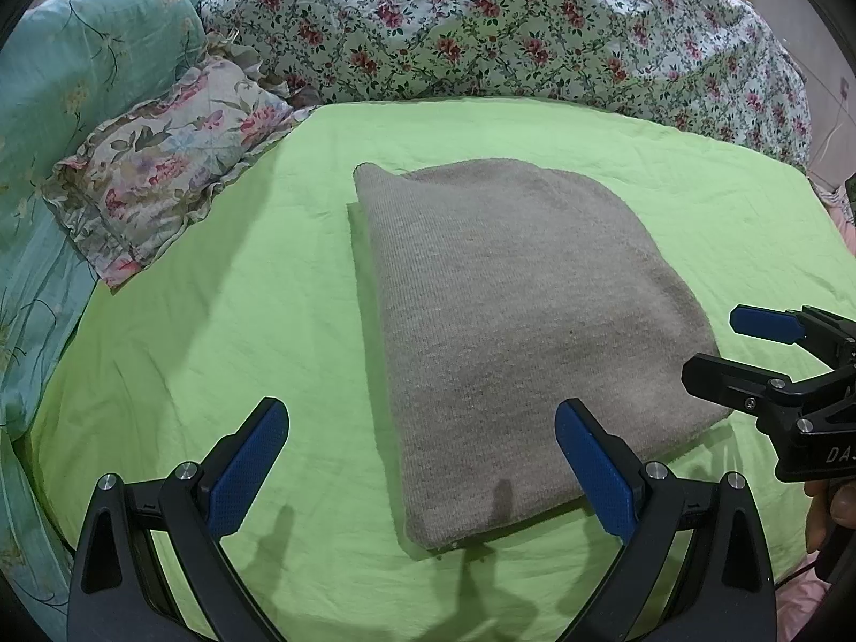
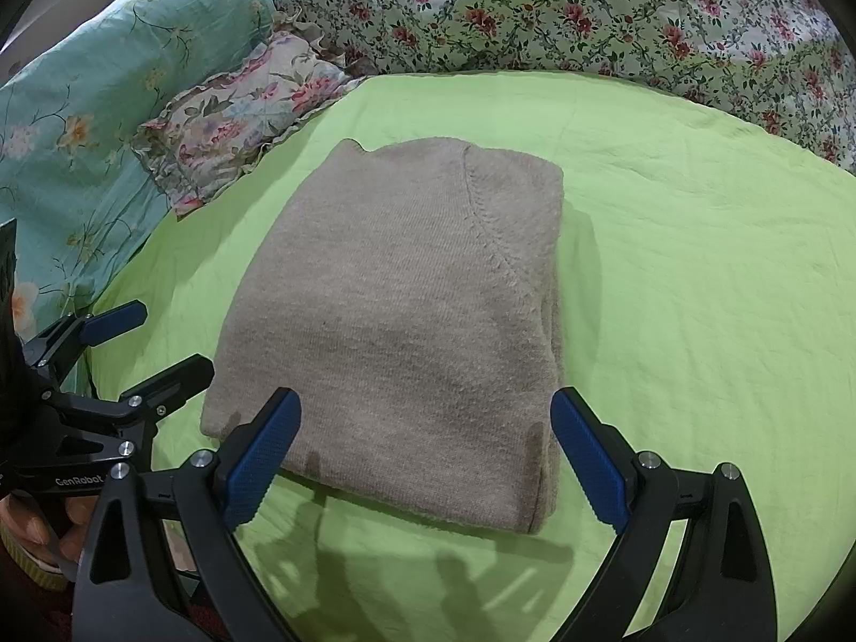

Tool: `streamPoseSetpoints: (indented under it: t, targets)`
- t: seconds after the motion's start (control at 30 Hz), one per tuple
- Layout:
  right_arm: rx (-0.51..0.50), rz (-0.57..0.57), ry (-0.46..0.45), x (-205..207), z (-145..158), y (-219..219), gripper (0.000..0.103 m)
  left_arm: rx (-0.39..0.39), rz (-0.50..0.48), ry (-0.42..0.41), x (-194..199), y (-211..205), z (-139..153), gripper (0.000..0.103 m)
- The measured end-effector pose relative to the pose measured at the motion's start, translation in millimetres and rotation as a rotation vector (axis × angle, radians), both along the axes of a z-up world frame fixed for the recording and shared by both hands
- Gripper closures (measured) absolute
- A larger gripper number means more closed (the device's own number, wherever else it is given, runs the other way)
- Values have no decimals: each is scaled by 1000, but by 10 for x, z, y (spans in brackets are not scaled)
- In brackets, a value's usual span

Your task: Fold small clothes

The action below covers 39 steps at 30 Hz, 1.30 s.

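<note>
1. Left wrist view: the left gripper (image 1: 422, 460) is spread wide and holds nothing; its 2 blue pads (image 1: 246, 473) sit apart above the sheet (image 1: 214, 331).
2. The sweater (image 1: 513, 331), grey-beige knit, lies folded into a compact block on the green sheet, near its middle. Its near edge falls between the left gripper's fingers, with no contact visible.
3. The right gripper (image 1: 733, 348) enters at the right edge, just beside the sweater's right side. Its fingers are parted and empty. A hand (image 1: 826, 508) shows below it, partly cut off.
4. Surroundings: a frilled floral pillow (image 1: 166, 176) rests at the sheet's far left corner, a teal cover (image 1: 64, 80) lies beyond it, and a floral quilt (image 1: 481, 21) is heaped along the far edge. None touches the sweater.
5. Right wrist view: the right gripper (image 2: 425, 452) is likewise wide apart and empty, its fingers straddling the sweater's (image 2: 406, 310) near edge from above. A seam line runs across the folded top.
6. The left gripper (image 2: 155, 342) stands at the left, close to the sweater's near left corner, fingers apart.
7. The pillow (image 2: 241, 123), teal cover (image 2: 107, 80) and quilt (image 2: 588, 16) border the sheet (image 2: 695, 294) on the left and far sides. Gripper shadows fall on the sheet in front of the sweater.
</note>
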State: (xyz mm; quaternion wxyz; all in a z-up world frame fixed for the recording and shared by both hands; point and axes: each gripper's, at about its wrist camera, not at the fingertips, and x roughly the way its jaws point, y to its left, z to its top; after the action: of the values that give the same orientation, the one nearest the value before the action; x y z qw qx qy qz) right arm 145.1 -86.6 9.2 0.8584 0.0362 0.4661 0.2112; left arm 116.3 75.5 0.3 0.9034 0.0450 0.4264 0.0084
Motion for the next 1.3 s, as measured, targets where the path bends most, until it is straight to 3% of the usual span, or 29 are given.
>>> streamPoseSetpoints:
  t: [1.3]
  targets:
    - [6,-1,-6,41,35,-17,8,0,-6,2,66,-2,20,2]
